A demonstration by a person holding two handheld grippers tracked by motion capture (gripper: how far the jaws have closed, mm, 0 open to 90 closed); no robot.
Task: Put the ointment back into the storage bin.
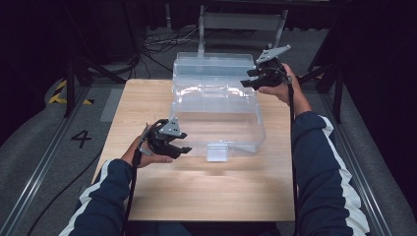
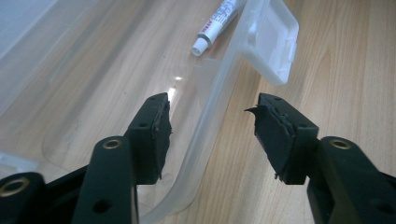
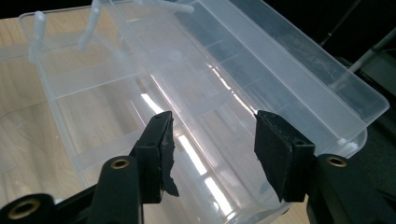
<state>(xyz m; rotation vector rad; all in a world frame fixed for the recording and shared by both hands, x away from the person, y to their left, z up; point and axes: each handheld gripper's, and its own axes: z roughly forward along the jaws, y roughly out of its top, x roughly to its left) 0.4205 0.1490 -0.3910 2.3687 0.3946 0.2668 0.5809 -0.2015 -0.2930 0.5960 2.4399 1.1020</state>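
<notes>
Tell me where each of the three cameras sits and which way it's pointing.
High view: above the person's side of the table, looking forward and down at the clear plastic box; both forearms, the left gripper and the right gripper show.
Left gripper view: rides the left gripper, looking along its open jaws at the box's near rim, its latch and a small tube inside.
Right gripper view: rides the right gripper, looking down across the box's far side.
All three share the box and the tabletop.
</notes>
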